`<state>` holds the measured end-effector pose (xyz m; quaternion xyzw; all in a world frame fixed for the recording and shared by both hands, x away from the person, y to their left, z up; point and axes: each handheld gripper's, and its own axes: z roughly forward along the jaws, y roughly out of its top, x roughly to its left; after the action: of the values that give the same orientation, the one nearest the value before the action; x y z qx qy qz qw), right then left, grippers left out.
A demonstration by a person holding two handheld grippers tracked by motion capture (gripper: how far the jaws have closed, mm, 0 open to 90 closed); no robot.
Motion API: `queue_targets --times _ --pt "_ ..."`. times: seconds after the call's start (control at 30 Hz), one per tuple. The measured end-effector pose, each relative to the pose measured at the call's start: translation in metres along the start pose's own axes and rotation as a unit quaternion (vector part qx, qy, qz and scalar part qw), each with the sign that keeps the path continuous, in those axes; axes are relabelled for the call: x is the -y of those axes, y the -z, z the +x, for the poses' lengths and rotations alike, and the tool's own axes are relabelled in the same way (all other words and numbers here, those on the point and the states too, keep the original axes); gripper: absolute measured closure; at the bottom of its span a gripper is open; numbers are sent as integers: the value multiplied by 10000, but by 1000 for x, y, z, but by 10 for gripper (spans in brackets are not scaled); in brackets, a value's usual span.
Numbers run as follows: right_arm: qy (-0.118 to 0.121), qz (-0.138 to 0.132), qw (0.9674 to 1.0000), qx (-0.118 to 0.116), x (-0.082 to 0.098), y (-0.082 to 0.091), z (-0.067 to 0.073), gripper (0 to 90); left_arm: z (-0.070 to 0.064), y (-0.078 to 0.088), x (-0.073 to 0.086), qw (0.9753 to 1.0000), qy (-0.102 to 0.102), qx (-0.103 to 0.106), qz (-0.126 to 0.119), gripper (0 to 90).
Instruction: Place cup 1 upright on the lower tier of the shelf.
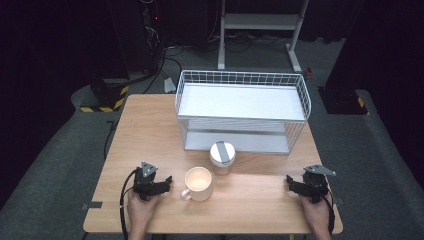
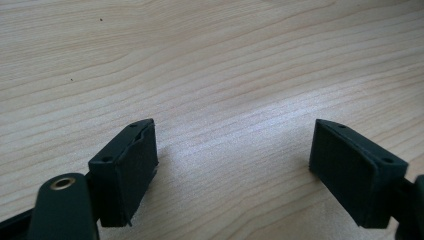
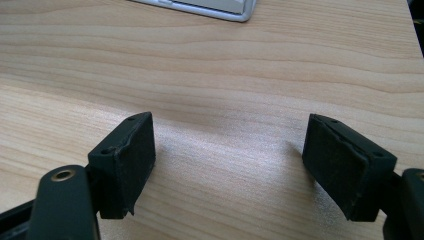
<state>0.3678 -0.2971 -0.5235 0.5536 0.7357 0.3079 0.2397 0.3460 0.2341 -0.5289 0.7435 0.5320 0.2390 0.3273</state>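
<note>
We are just at the start, we think. Our left gripper [image 1: 161, 184] rests low at the left of the high view, jaws wide apart and holding nothing. Our right gripper [image 1: 295, 185] rests low at the right, spread wide and empty too. The mug [image 1: 198, 183] stands low in the middle, just right of the left gripper. The cup [image 1: 222, 157] with a lid stands just above it, in front of the wire rack [image 1: 242, 111]. Next, we guess, the left gripper must swing over to the mug. Both gripper views show bare table [image 2: 210, 75] between the jaws; the right one shows the rack's corner [image 3: 210, 8] at the top.
</note>
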Motion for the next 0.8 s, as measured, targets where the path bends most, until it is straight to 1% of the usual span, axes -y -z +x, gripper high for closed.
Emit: queue_targets --times 0.33,0.4,0.43,0.5,0.8 --pt "-2 0 10000 -1 0 0 0 214 0 0 0 10000 13 3 -10 195" --pt "-3 1 10000 -1 0 0 0 214 1 0 0 10000 -12 2 15 197" --pt "-1 1 10000 -1 0 0 0 214 0 0 0 10000 32 -19 -6 198" --pt "-2 0 10000 -1 0 0 0 214 -1 0 0 10000 56 -40 -3 198" --pt "-2 1 10000 0 0 0 0 214 -1 0 0 10000 45 -50 15 196"
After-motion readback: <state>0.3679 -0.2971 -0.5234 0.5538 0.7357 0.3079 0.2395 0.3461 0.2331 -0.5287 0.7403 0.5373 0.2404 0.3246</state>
